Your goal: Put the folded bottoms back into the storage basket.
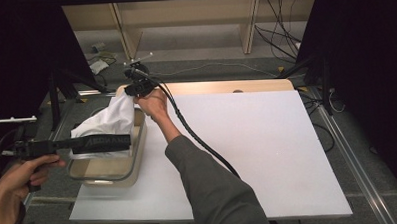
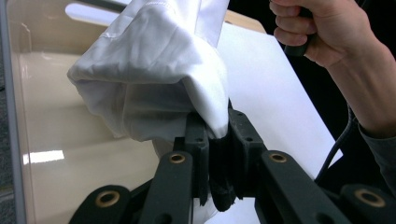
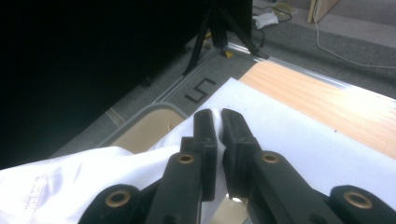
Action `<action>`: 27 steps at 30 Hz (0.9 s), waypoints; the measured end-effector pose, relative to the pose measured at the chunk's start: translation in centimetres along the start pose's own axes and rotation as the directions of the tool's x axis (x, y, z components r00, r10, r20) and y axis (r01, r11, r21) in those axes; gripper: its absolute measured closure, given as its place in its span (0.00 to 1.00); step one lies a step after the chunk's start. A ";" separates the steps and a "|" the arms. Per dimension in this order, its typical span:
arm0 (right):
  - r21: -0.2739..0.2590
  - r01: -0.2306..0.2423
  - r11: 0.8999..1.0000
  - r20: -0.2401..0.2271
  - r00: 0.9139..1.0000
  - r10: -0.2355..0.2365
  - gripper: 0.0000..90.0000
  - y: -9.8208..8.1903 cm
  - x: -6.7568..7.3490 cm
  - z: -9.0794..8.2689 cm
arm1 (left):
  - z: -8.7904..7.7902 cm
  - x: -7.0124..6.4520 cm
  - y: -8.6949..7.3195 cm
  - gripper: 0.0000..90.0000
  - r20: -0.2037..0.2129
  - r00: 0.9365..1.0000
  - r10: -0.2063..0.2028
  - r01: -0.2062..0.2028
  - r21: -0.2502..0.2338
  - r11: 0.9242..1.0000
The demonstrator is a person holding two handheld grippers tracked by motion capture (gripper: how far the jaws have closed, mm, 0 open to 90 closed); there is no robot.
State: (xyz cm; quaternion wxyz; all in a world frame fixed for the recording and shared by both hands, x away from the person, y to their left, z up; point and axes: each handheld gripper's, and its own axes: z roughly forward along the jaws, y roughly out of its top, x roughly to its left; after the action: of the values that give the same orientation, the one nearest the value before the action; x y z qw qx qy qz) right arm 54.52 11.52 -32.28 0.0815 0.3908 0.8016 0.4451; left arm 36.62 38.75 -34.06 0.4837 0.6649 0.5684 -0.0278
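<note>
Tongs (image 2: 217, 140) pinch crumpled, glossy white cloth (image 2: 154, 79).

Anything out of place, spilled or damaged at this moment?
Nothing stands out. The white cloth is bunched and creased, but it is pinched by both hand-held grippers, left and right, over the clear bin. I see no tear or spill; the bin sits partly off the white board's left edge.

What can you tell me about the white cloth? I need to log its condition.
The white cloth is thin woven fabric with a stitched hem, crumpled and bunched. It hangs stretched between the two grippers over the clear plastic bin at the table's left edge. The left gripper pinches one fold in its shut jaws; the right gripper clamps another edge at the far end.
</note>
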 end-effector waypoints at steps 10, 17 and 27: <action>0.019 0.002 1.000 -0.002 1.000 -0.002 0.95 -0.8 0.2 0.8 | 0.2 0.6 -0.2 0.88 -0.017 1.000 -0.009 0.009 0.024 1.000; 0.022 0.005 1.000 -0.005 1.000 -0.005 0.95 -1.1 0.3 1.3 | 0.3 1.0 -0.4 0.88 -0.026 1.000 -0.016 0.017 0.040 0.999; 0.036 -0.004 0.999 -0.007 1.000 0.004 0.95 -1.7 0.4 2.0 | 0.6 1.4 -0.6 0.88 -0.047 0.999 -0.015 0.018 0.066 0.998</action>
State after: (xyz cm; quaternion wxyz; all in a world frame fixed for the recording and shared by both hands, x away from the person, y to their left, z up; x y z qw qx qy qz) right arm 54.30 12.62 -34.71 0.0710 0.3923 0.8088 0.4322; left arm 36.92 39.30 -35.50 0.4480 0.6764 0.5835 -0.0352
